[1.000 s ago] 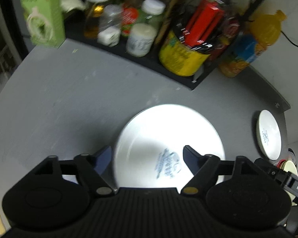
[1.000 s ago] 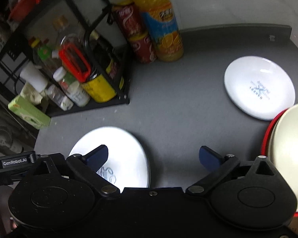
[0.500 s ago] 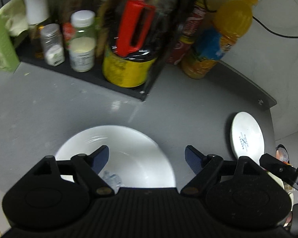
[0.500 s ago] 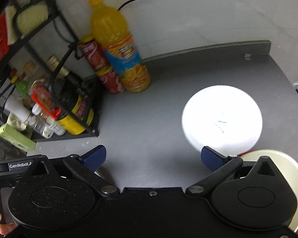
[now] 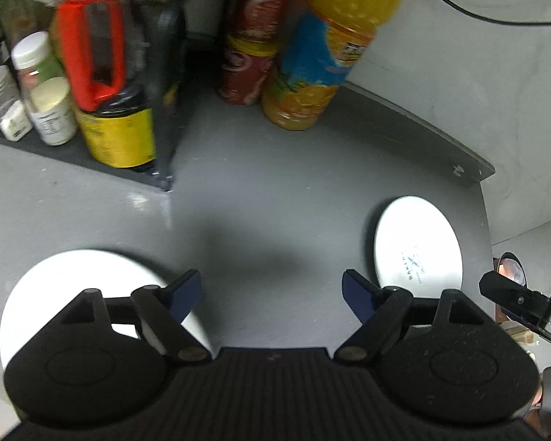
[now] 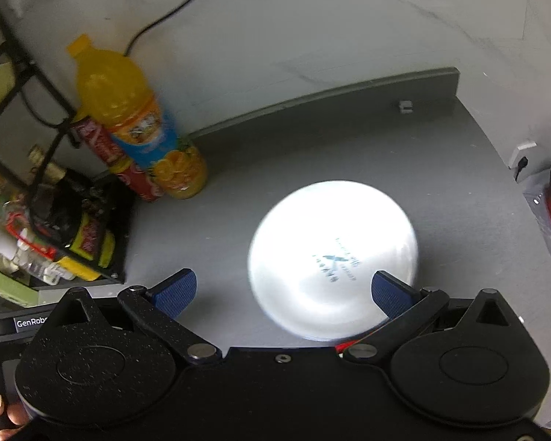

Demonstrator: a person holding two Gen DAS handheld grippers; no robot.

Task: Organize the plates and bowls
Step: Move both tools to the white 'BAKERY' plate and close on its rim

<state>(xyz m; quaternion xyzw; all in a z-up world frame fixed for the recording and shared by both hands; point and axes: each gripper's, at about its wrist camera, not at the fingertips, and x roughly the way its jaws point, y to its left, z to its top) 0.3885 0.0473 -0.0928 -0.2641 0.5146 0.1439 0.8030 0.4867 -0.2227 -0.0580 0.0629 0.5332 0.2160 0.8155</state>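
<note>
Left hand-held gripper (image 5: pixel 272 290) tilted downward, jaws apart, right hand-held gripper (image 6: pixel 283 290) likewise, over plate (image 6: pixel 332 257)

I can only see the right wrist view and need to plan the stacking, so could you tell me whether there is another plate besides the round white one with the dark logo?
Observer: Yes. The left wrist view shows a second round white plate on the grey table, partly behind the left gripper's left finger.
Operator: Is that gripper holding it?
Observer: No, its jaws are open, with only bare tabletop between them.
Operator: What stands nearest that plate?
Observer: The corner of the black rack, which holds a yellow-labelled dark bottle with a red handle.
</note>
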